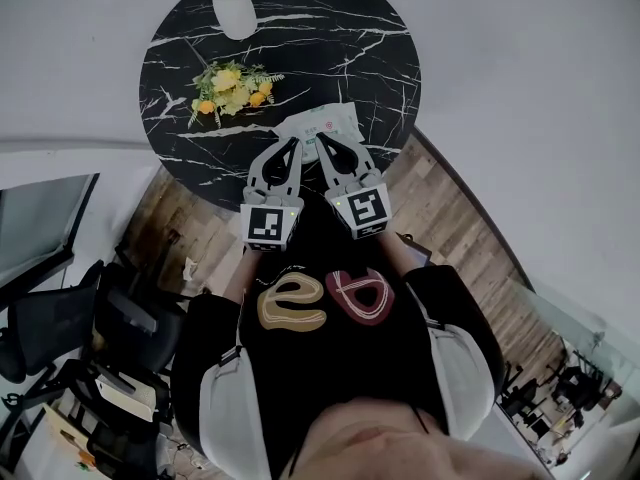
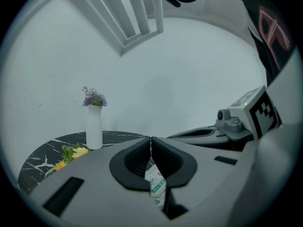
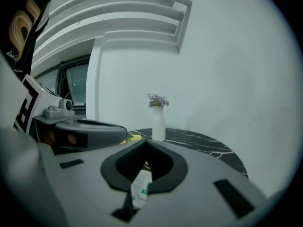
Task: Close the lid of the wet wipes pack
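The wet wipes pack [image 1: 320, 126], white with green print, lies at the near edge of the round black marble table [image 1: 340, 28]. Its lid is too small to make out. My left gripper [image 1: 294, 142] and right gripper [image 1: 321, 138] are held side by side, tips just at the pack's near side. In the left gripper view the jaws of the left gripper [image 2: 151, 140] meet at the tip, with the pack [image 2: 155, 184] showing below through the gap. The right gripper [image 3: 145, 142] is likewise shut and empty, over the pack [image 3: 139, 191].
A white vase [image 1: 236, 13] with purple flowers stands at the table's far side, and a yellow flower bunch [image 1: 231, 88] lies left of the pack. Wooden floor [image 1: 455, 223] lies below the table. Black office chairs [image 1: 60, 333] stand at lower left.
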`<action>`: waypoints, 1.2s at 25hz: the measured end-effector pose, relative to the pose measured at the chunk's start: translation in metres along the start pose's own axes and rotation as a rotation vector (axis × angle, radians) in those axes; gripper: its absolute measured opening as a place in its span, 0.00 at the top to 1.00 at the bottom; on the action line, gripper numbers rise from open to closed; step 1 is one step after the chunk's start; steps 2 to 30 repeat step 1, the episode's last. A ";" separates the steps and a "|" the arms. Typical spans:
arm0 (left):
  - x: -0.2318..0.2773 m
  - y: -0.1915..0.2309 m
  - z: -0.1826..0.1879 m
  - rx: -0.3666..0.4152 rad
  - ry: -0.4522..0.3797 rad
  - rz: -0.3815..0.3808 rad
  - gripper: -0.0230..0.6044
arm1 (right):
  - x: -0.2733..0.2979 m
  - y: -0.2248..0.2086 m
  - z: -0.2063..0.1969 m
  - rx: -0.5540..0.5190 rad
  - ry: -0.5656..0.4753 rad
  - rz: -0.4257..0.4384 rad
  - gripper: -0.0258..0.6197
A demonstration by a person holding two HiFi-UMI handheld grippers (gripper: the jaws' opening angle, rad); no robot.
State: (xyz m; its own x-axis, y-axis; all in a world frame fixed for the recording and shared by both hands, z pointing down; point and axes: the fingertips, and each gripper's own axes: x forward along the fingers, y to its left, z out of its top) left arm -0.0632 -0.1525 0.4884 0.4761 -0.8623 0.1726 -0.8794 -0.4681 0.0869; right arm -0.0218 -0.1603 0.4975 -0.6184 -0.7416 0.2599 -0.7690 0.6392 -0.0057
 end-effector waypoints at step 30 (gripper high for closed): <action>0.000 0.000 0.001 -0.001 -0.001 0.000 0.93 | 0.001 0.000 0.001 -0.003 -0.001 0.001 0.94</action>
